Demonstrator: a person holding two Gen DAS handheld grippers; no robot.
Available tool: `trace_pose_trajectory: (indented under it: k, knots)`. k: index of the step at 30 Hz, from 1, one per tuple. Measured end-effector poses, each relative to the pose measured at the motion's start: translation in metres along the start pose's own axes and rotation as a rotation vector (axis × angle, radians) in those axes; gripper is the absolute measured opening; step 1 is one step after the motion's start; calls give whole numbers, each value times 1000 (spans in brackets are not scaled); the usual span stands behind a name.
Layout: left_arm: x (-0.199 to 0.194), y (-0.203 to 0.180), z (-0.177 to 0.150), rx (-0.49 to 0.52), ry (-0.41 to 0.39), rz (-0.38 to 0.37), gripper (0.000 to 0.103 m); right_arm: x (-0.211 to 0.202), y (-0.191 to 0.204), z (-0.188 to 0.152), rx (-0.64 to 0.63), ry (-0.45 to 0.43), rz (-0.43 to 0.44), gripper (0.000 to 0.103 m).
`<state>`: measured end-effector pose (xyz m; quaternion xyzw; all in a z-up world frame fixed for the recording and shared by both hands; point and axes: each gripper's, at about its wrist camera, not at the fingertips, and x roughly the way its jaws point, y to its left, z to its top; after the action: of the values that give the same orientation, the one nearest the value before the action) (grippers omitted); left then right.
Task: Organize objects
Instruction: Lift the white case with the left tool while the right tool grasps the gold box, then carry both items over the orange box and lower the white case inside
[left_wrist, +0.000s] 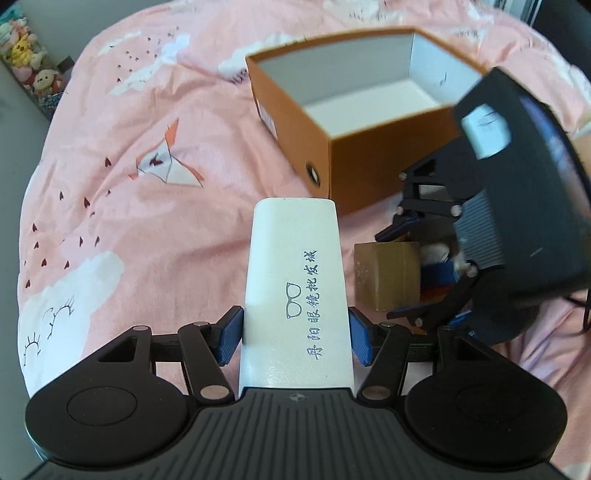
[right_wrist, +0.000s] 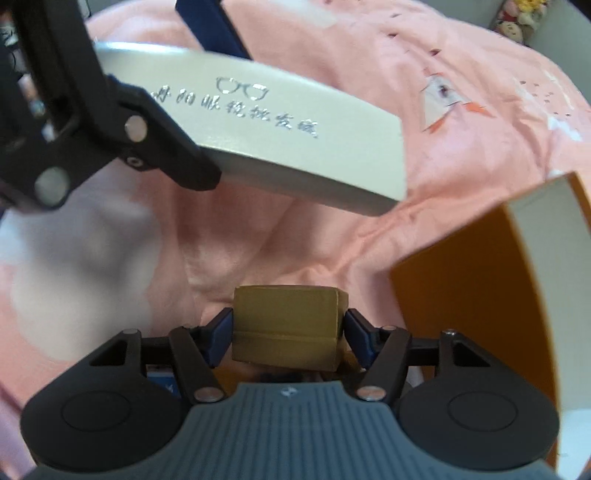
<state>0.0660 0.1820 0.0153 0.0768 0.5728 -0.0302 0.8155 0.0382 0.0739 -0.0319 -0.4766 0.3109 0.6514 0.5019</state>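
Observation:
My left gripper (left_wrist: 295, 336) is shut on a long white glasses case (left_wrist: 295, 280) with silver Chinese lettering, held above the pink bedsheet. The case also shows in the right wrist view (right_wrist: 266, 122), tilted at upper left. My right gripper (right_wrist: 288, 332) is shut on a small gold-brown box (right_wrist: 288, 325). That box (left_wrist: 388, 275) and the right gripper (left_wrist: 424, 266) show at the right of the left wrist view. An open orange box (left_wrist: 369, 110) with a white inside sits beyond both; its corner (right_wrist: 480, 295) is at the right.
A pink bedsheet (left_wrist: 147, 147) with cloud and fox prints covers the bed. Plush toys (left_wrist: 26, 55) sit on a shelf at far left. Small items lie under the right gripper, too blurred to name.

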Motion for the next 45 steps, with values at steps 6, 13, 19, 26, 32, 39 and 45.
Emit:
trace_pose_trajectory:
  k: [6,13,19,26,32,39,45]
  knots:
    - [-44,-10,25,-39,-113,-30,68,-82,-21,-17,69,-127,-18,65]
    - [-70,-25,93,-76,-204,-55,68,-162,-67,-41,176,-258,-180,65]
    - [-36,-40,157,-114,-186,-76,68,-163,-138,-51,356,-250,-280,65]
    - [46,-48,198,-156,-74,-52,68,-108,-210,-65,577,-165,-243,65]
    - [97,-56,209,-148,-12,41,68,-69,-227,-82,607,-110,-194,65]
    - [135,-57,223,-215,42,119,68,-40,-243,-84,638,-76,-149,65]
    - [168,-53,224,-293,129,143,68,-23,-248,-87,640,-64,-127,65]
